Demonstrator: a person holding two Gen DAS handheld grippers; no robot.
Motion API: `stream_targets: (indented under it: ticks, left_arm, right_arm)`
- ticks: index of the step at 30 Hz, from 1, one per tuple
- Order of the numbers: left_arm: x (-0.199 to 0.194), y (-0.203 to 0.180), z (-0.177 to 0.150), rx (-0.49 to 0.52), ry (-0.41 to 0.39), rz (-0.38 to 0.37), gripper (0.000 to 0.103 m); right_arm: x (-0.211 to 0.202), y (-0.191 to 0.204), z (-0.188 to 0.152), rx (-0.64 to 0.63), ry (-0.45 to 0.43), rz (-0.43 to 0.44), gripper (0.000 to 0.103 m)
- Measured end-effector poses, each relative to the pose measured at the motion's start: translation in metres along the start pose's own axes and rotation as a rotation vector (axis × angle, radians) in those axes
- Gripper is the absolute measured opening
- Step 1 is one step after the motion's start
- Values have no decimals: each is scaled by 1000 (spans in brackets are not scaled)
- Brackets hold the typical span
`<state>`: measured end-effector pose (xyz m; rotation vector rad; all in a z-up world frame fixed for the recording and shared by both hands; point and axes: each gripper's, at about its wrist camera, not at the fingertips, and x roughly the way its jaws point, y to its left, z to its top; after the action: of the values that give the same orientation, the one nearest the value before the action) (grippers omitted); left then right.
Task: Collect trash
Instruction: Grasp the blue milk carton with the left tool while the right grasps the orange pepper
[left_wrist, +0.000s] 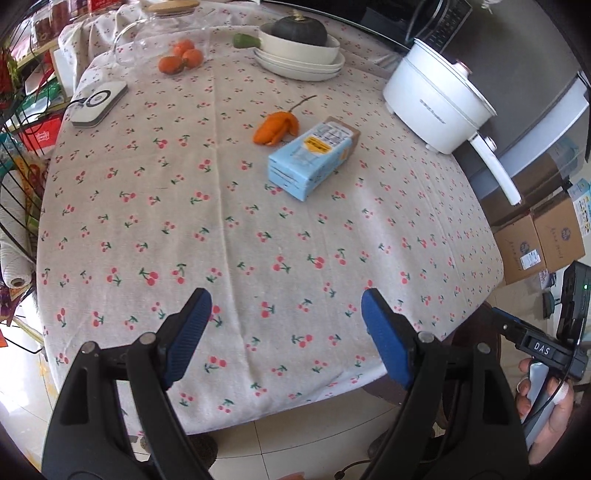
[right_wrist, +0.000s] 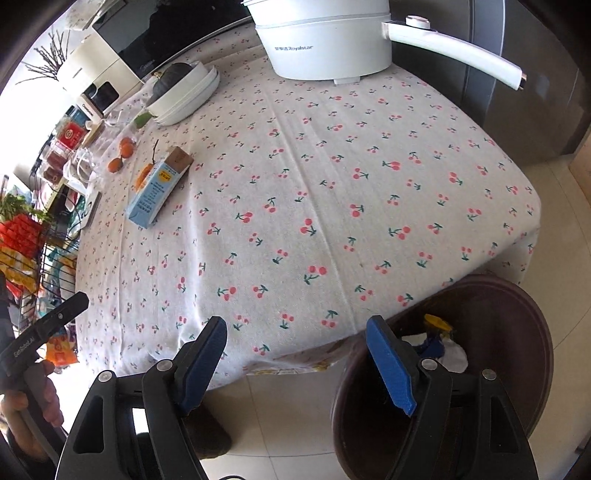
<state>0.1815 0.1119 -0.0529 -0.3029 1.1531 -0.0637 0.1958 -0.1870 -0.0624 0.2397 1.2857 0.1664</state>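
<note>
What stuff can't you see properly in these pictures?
- Bin contents: right view, the right claw covers most of it; only white, blue and yellow bits show.
- Orange peel: right view, mostly behind the blue carton.
- Carton print: too small to read in both views.
- Squash: left view, its lower part sits hidden inside the white bowl.
- Glass jug: left view, its top is cut off by the edge.

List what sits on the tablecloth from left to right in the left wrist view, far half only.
White scale → tangerines → orange peel → blue carton → white electric pot.
</note>
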Motion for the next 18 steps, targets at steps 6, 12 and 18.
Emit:
stream_targets:
  ticks: [6, 12, 18]
  left_arm:
    - [23, 2, 47, 75, -1, 52, 83]
    - [60, -29, 94, 191, -10, 59, 83]
    - [101, -46, 118, 196, 27, 65, 73]
  right_arm:
    - [9, 5, 19, -21, -4, -33, 79]
    - [18, -4, 36, -7, 1, -57, 79]
    - [20, -18, 44, 10, 0, -76, 79]
